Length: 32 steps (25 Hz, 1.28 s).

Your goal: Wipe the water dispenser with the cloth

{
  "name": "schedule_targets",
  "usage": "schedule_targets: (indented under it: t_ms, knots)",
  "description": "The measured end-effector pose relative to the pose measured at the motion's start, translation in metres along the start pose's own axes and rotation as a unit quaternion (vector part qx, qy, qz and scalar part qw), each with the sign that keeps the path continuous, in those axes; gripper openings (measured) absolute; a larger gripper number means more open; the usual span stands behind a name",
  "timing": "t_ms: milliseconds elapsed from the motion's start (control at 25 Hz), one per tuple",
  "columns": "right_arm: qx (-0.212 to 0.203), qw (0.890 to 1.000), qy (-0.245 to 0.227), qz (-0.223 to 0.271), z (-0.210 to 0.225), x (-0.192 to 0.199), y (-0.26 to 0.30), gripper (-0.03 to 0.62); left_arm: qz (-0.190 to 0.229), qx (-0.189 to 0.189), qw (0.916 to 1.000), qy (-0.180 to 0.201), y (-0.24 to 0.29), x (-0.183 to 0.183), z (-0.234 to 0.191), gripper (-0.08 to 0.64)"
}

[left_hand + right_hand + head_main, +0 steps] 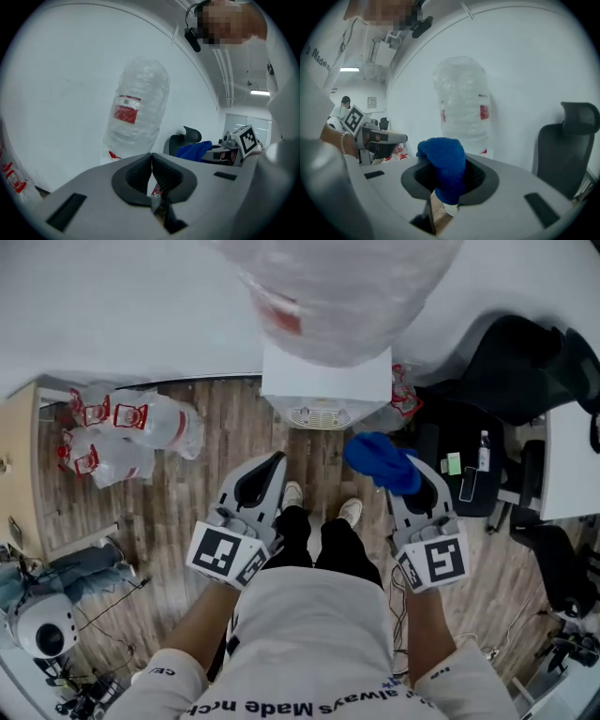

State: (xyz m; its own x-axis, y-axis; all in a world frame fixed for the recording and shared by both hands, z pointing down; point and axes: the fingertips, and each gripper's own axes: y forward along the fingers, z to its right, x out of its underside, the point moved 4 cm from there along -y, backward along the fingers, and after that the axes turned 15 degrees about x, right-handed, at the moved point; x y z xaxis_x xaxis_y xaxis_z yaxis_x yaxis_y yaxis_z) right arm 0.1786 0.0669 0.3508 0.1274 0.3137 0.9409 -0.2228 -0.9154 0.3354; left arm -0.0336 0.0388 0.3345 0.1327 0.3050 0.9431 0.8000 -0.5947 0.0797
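Observation:
The white water dispenser (325,381) stands against the wall straight ahead, with a clear plastic-wrapped bottle (337,292) on top bearing a red label. The bottle (138,105) also shows in the left gripper view and, as the bottle (464,103), in the right gripper view. My right gripper (405,474) is shut on a blue cloth (382,461), which bunches up between the jaws as the cloth (443,164). My left gripper (272,465) is shut with nothing in it, its jaws touching. Both are held a little short of the dispenser's front.
Several white bags with red print (122,432) lie on the wood floor at the left. A black office chair (516,362) and a black mat holding a bottle (483,451) are at the right. A white desk edge (567,465) is far right. A round white device (42,629) sits lower left.

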Motion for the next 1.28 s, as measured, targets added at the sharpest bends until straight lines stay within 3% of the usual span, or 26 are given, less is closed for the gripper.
schedule_targets:
  t_ms: [160, 480, 880, 1280]
  knots:
    - [-0.005, 1.000, -0.010, 0.030, -0.004, -0.044, -0.026, 0.097, 0.022, 0.005, 0.9997, 0.003, -0.012, -0.033, 0.021, 0.020]
    - [-0.025, 0.997, -0.010, 0.068, -0.016, -0.111, -0.065, 0.097, 0.043, 0.031, 0.9971, 0.056, -0.018, -0.093, 0.062, 0.021]
    - [-0.050, 0.995, -0.011, 0.085, -0.026, -0.162, -0.091, 0.098, 0.069, 0.048, 0.9936, 0.076, -0.027, -0.148, 0.088, 0.021]
    - [-0.070, 0.992, -0.009, 0.100, -0.032, -0.187, -0.101, 0.098, 0.074, 0.050, 0.9929, 0.078, -0.034, -0.165, 0.098, 0.021]
